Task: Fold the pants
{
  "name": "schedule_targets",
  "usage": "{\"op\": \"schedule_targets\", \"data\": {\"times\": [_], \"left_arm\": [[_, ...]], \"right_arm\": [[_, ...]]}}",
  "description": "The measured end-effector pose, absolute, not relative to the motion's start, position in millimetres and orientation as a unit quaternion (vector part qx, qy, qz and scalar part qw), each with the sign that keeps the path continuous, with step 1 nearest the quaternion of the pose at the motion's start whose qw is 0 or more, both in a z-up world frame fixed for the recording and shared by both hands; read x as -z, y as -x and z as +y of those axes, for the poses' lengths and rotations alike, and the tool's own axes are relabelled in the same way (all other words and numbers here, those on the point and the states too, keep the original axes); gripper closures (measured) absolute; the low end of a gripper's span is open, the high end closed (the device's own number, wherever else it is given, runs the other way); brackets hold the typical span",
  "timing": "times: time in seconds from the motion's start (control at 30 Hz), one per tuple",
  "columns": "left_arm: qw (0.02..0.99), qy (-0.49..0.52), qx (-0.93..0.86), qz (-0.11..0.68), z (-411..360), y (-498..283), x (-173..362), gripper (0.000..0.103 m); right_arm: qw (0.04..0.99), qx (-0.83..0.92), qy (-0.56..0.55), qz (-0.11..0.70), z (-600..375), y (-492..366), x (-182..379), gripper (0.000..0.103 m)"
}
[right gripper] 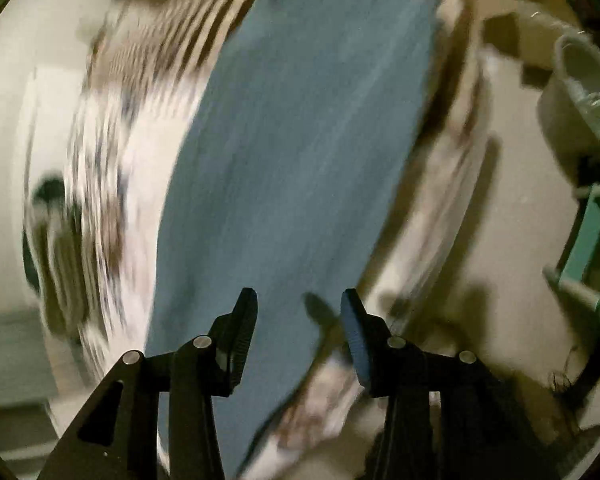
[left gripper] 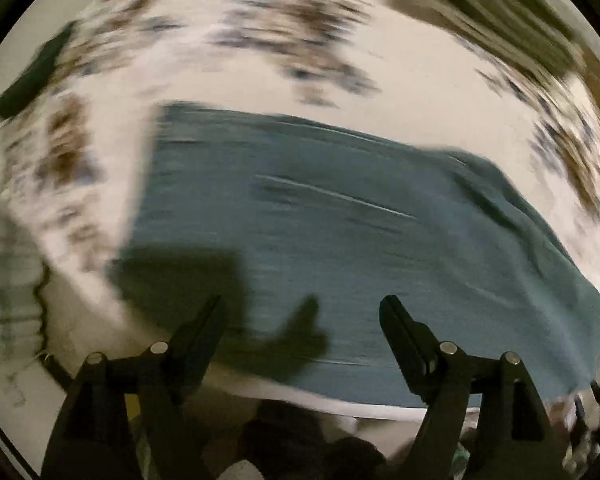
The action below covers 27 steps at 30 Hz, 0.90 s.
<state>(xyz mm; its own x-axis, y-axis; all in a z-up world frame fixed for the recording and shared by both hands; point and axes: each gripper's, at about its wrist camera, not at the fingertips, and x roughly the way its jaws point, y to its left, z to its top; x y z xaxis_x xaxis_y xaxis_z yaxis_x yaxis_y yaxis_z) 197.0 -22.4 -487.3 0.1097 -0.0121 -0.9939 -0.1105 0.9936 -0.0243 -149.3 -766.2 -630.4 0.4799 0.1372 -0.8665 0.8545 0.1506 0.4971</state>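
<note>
**Soft pants, both claws empty**

Though blurred, the left wrist view shows the left gripper point(left gripper: 302, 312) spread above blue pants point(left gripper: 340, 220) lying flat on a patterned bedspread point(left gripper: 440, 92).

In the right wrist view, the right gripper point(right gripper: 298, 306) is spread too; the cloth looks limp and light, best pinched at an edge.

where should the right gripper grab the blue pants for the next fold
Probably the near corner of the blue pants, just ahead of the open right gripper, coming in low from the bed's edge. The cloth lies flat, so only an edge offers a pinch. Blur hides hems.
</note>
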Motion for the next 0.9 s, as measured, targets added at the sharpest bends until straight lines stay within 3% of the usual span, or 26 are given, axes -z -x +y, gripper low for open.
{"op": "schedule_targets", "data": {"times": [0.17, 0.3, 0.4, 0.43, 0.5, 0.7, 0.77, 0.8, 0.9], "left_arm": [[0.732, -0.014, 0.058, 0.679, -139.1, -201.3, 520.5, 0.026], [0.704, -0.049, 0.084, 0.704, -182.4, -198.1, 556.4, 0.026], [0.692, -0.064, 0.075, 0.715, -186.0, -200.0, 579.4, 0.018], [0.694, -0.058, 0.077, 0.713, -183.7, -202.4, 582.5, 0.009], [0.688, -0.036, 0.084, 0.720, -179.6, -208.1, 588.1, 0.000], [0.682, -0.035, 0.049, 0.729, -182.1, -217.5, 593.8, 0.000], [0.681, -0.029, 0.041, 0.730, -184.2, -221.4, 595.0, 0.000], [0.680, -0.027, 0.039, 0.732, -183.1, -222.7, 594.7, 0.000], [0.678, -0.017, 0.041, 0.733, -173.6, -228.0, 588.2, 0.000]], "right_arm": [[0.635, 0.317, -0.590, 0.385, -843.3, 175.9, 658.6, 0.057], [0.641, 0.292, -0.627, 0.333, -864.4, 181.2, 684.7, 0.058], [0.666, 0.270, -0.635, 0.284, -878.9, 179.5, 683.4, 0.059], [0.667, 0.266, -0.638, 0.279, -884.7, 179.7, 685.0, 0.059], [0.661, 0.262, -0.644, 0.282, -895.5, 174.9, 695.6, 0.058], [0.650, 0.217, -0.691, 0.230, -915.1, 169.2, 714.5, 0.057], [0.642, 0.212, -0.705, 0.215, -933.7, 183.6, 718.6, 0.069], [0.642, 0.217, -0.701, 0.221, -935.2, 181.5, 718.9, 0.090], [0.658, 0.234, -0.677, 0.230, -933.0, 176.3, 704.6, 0.093]]}}
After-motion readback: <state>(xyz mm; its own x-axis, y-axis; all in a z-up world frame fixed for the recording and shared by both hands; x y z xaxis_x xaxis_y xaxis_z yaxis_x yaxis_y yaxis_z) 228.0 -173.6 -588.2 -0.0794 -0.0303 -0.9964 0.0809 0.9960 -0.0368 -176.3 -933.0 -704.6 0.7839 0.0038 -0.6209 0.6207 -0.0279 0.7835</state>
